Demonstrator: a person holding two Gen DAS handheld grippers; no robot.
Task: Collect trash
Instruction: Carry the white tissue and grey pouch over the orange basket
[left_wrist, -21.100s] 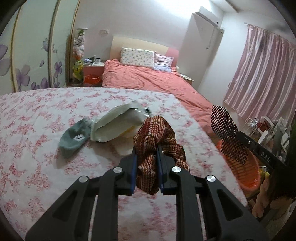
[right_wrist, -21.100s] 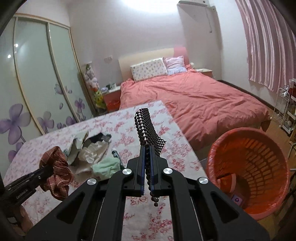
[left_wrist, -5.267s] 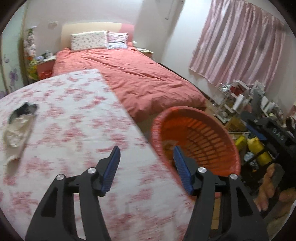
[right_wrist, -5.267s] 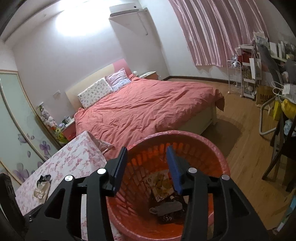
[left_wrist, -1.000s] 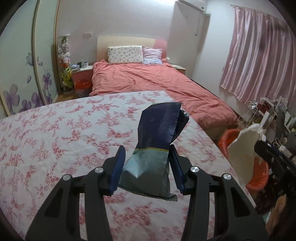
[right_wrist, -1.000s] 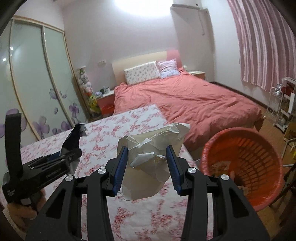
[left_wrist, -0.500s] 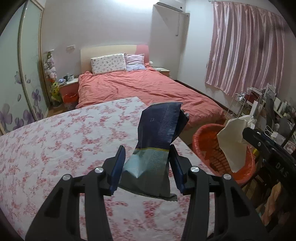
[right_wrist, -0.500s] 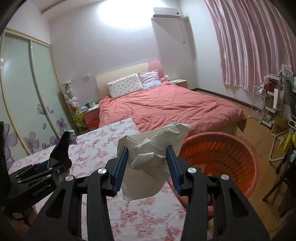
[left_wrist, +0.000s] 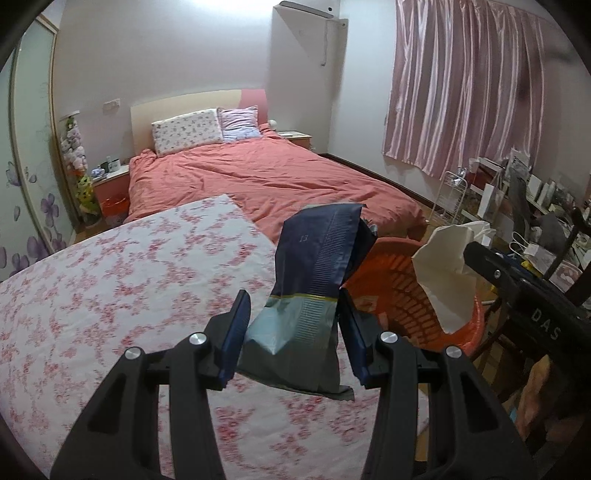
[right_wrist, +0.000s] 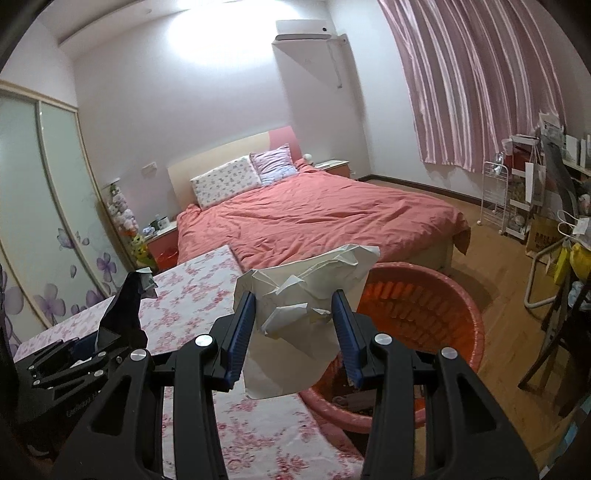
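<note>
Bedroom with a floral table (left_wrist: 110, 280) and the orange bin (right_wrist: 443, 295) just off its right edge: right gripper (right_wrist: 293, 325), clamping white paper (right_wrist: 306, 295), sits nearer it than left gripper (left_wrist: 293, 328), gripping a dark upright bag (left_wrist: 314, 273).

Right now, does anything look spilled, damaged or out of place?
Nothing spilled. The left claw grips a creased dark blue packet, and the right claw holds crumpled white paper, partly over the orange basket. Both are just trash in transit.

Crumpled paper (right_wrist: 306, 295) in right hand-held gripper (right_wrist: 293, 330); orange basket (right_wrist: 436, 295) beyond
</note>
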